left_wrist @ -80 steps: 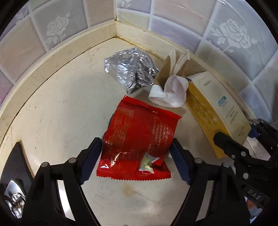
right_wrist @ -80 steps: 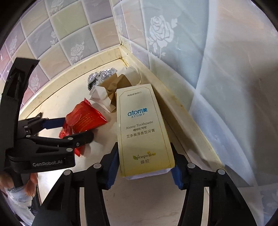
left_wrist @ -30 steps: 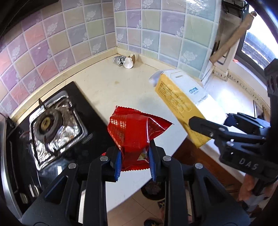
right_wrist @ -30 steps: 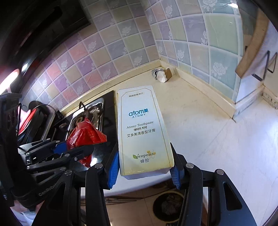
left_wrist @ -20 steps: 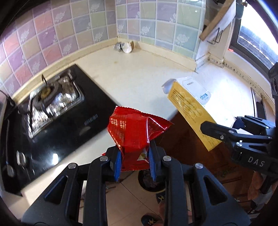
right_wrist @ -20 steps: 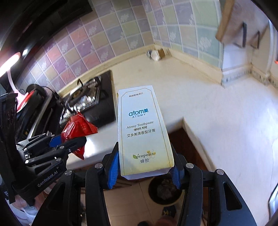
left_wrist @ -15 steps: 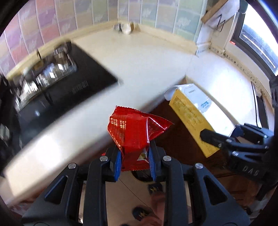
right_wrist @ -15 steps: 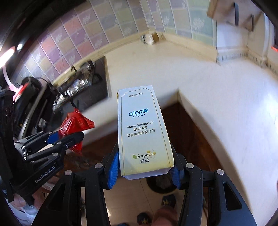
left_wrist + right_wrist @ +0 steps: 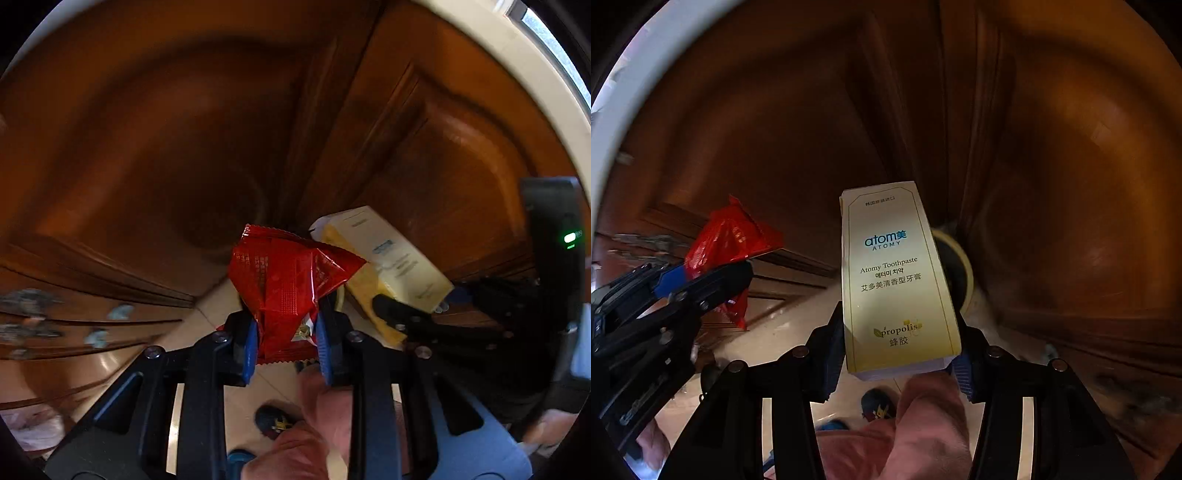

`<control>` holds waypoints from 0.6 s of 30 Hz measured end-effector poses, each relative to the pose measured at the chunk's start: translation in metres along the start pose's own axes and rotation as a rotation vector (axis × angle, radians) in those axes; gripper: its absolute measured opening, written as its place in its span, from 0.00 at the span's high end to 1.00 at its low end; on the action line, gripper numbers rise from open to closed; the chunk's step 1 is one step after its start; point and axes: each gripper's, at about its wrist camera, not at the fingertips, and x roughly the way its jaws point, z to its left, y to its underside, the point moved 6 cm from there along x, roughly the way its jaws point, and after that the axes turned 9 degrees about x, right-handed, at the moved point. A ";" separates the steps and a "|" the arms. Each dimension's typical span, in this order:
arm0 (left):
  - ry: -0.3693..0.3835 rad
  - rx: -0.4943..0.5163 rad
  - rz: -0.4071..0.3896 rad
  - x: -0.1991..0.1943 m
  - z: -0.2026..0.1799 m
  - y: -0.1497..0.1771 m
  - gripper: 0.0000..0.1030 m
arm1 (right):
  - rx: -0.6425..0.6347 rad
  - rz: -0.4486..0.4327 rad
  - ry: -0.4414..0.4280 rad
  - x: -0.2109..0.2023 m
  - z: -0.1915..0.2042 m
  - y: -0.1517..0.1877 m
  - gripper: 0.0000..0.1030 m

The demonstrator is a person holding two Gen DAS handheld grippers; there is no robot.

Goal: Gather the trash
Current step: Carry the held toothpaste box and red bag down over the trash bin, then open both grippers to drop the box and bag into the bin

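my left gripper (image 9: pixel 284 343) is clamped on the red wrapper (image 9: pixel 288 280); my right gripper (image 9: pixel 897 358) is clamped on the toothpaste box (image 9: pixel 894 280). a round bin (image 9: pixel 955 269), contents too dark to tell, sits behind the box, by blurred wooden cabinet doors (image 9: pixel 1071 184). both items hang above pale floor (image 9: pixel 775 336).

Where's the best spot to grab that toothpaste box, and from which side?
Grip the toothpaste box near one short end, pads on its two long narrow edges, coming in lengthwise from that end. It is long, flat and rigid, so the narrow width fits between the pads. The right gripper holds it just so.
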 end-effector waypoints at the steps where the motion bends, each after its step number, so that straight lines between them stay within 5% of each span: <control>1: 0.012 -0.003 0.009 0.015 0.001 0.004 0.77 | 0.004 0.011 0.007 0.014 -0.003 0.002 0.51; 14: 0.048 0.017 0.054 0.139 0.007 0.017 0.65 | 0.065 0.116 0.053 0.152 -0.046 0.026 0.50; 18: 0.038 0.018 0.052 0.148 0.019 0.014 0.30 | 0.078 0.132 0.047 0.170 -0.053 0.021 0.49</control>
